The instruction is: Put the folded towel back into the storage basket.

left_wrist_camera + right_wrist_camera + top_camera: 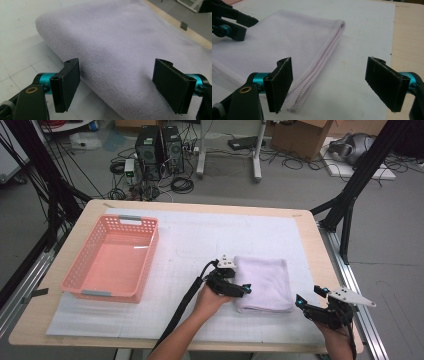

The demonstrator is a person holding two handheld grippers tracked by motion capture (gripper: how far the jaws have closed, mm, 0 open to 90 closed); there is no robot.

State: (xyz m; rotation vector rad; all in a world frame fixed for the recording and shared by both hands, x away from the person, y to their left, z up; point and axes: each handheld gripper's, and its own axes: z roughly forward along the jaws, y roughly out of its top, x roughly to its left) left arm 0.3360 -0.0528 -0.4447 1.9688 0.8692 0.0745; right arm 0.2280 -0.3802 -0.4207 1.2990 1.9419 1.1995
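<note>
A folded pale lilac towel [265,282] lies on the white mat, right of centre. My left gripper [241,282] stands at the towel's left folded edge. In the left gripper view its jaws are wide apart, with the thick fold of the towel [120,45] between them, and the pads [67,82] do not press on it. My right gripper [307,296] rests just off the towel's near right corner. It is open too [329,75], and the stitched corner of the towel [287,37] lies beside one of its jaws. The left gripper [229,25] shows farther off on the towel.
A pink plastic basket [154,245] with nothing in it stands on the left part of the mat. The wooden table edge [325,255] runs close on the right. Bare white mat [200,235] stretches behind the towel. Cables and computer towers sit on the floor beyond.
</note>
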